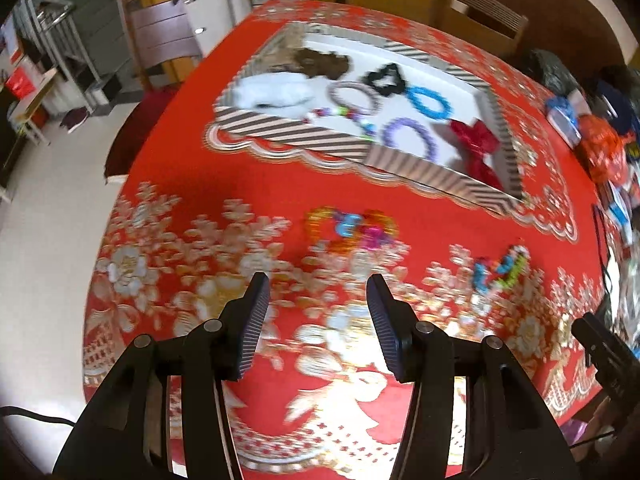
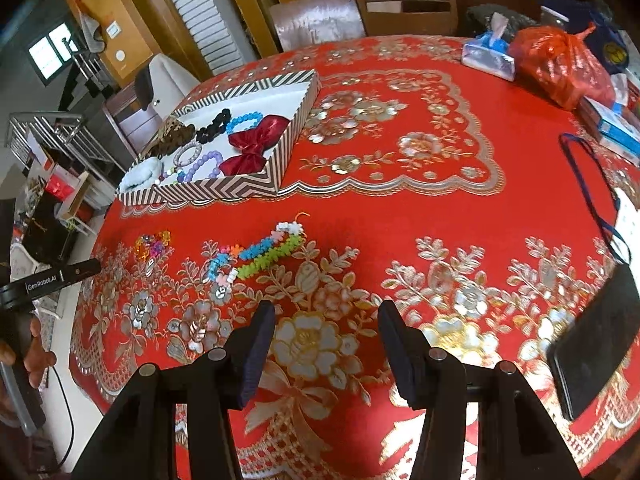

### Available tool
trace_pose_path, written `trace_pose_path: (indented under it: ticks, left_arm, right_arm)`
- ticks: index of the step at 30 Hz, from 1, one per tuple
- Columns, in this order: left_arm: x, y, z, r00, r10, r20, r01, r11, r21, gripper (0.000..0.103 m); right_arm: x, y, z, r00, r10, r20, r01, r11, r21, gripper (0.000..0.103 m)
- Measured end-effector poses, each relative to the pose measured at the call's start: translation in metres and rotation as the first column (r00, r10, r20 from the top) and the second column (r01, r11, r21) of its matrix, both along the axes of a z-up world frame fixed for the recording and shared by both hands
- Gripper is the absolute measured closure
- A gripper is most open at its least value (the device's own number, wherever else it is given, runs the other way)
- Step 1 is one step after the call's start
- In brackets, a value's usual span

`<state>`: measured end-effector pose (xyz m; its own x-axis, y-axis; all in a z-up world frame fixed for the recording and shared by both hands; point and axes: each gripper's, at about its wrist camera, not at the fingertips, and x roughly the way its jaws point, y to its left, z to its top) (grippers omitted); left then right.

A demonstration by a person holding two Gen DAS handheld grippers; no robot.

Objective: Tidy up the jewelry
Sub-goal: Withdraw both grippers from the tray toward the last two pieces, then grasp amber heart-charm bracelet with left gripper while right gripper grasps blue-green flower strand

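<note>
A striped open box (image 1: 320,136) (image 2: 224,190) on the red flowered tablecloth holds a red bow (image 2: 256,144), blue (image 1: 430,104) and purple (image 1: 404,132) bead bracelets, a black scrunchie (image 1: 384,78), a brown one and a white fluffy piece. Two pieces lie loose on the cloth in front of the box. One is a small orange, blue and pink bracelet (image 1: 352,226) (image 2: 154,242), the other a long green, blue and white bead piece (image 1: 500,268) (image 2: 264,252). My left gripper (image 1: 317,280) hovers open just short of the small bracelet. My right gripper (image 2: 327,306) is open, to the right of the long piece. Neither holds anything.
A black phone (image 2: 596,340) and a blue lanyard (image 2: 592,184) lie at the table's right edge. An orange bag (image 2: 560,64), a tissue pack (image 2: 488,56) and boxes crowd the far right. Chairs (image 2: 404,4) stand behind the table. A hand (image 2: 32,352) shows at the left.
</note>
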<state>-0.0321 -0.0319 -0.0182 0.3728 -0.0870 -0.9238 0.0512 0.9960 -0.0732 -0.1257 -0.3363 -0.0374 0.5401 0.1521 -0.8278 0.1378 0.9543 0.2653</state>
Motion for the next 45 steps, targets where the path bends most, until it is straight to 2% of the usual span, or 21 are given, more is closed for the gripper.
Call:
trace_pose_path:
  ticks: [5,10,16,21,27,31,34,36,37,39,40,42,45]
  left_arm:
    - [0.006,0.018,-0.011,0.999,0.023,-0.029,-0.023,1.0,0.012,0.053]
    - [0.016,0.015,-0.019,0.999,0.009,-0.037,-0.009,1.0,0.0,0.053]
    - [0.034,0.01,-0.028,0.999,-0.026,-0.035,0.026,0.999,0.025,0.052]
    - [0.036,-0.005,-0.03,0.992,-0.123,-0.018,0.123,0.992,-0.007,0.052]
    - [0.041,-0.027,-0.044,0.972,-0.233,-0.028,0.234,0.97,0.065,0.052]
    - [0.046,-0.036,-0.054,0.962,-0.269,-0.046,0.272,0.959,0.081,0.052]
    - [0.049,-0.038,-0.057,0.959,-0.28,-0.044,0.282,0.956,0.075,0.052]
    - [0.05,-0.039,-0.059,0.957,-0.286,-0.043,0.288,0.955,0.069,0.056]
    - [0.05,-0.038,-0.058,0.958,-0.285,-0.035,0.287,0.956,0.067,0.073]
    - [0.052,-0.037,-0.058,0.958,-0.283,-0.039,0.285,0.957,0.048,0.091]
    - [0.053,-0.036,-0.058,0.96,-0.277,-0.048,0.278,0.96,0.027,0.094]
    - [0.056,-0.027,-0.055,0.969,-0.24,-0.059,0.238,0.971,-0.035,0.094]
    - [0.054,-0.016,-0.041,0.979,-0.202,-0.033,0.199,0.978,-0.064,0.095]
  right_arm:
    - [0.019,0.01,-0.007,0.999,0.029,-0.015,-0.029,0.999,0.013,0.052]
    - [0.042,0.024,-0.017,0.998,0.057,-0.037,-0.056,0.998,0.01,0.052]
    - [0.068,0.03,-0.03,0.995,0.064,-0.073,-0.064,0.998,-0.003,0.052]
    - [0.088,0.035,-0.034,0.996,0.056,-0.076,-0.056,0.998,0.015,0.052]
    - [0.104,0.044,-0.033,0.996,0.059,-0.064,-0.058,0.998,0.024,0.052]
    - [0.108,0.052,-0.033,0.995,0.084,-0.059,-0.086,0.996,-0.03,0.052]
    - [0.105,0.052,-0.034,0.994,0.092,-0.055,-0.097,0.99,-0.099,0.078]
    - [0.103,0.044,-0.035,0.995,0.083,-0.048,-0.085,0.995,-0.051,0.08]
    - [0.102,0.042,-0.034,0.996,0.08,-0.045,-0.082,0.996,-0.038,0.081]
    - [0.098,0.039,-0.03,0.996,0.082,-0.033,-0.083,0.996,-0.014,0.101]
    - [0.095,0.037,-0.025,0.996,0.083,-0.019,-0.083,0.996,0.01,0.102]
    - [0.09,0.037,-0.015,0.996,0.091,0.003,-0.091,0.996,0.019,0.102]
    - [0.084,0.038,-0.005,0.994,0.106,0.021,-0.106,0.994,0.013,0.102]
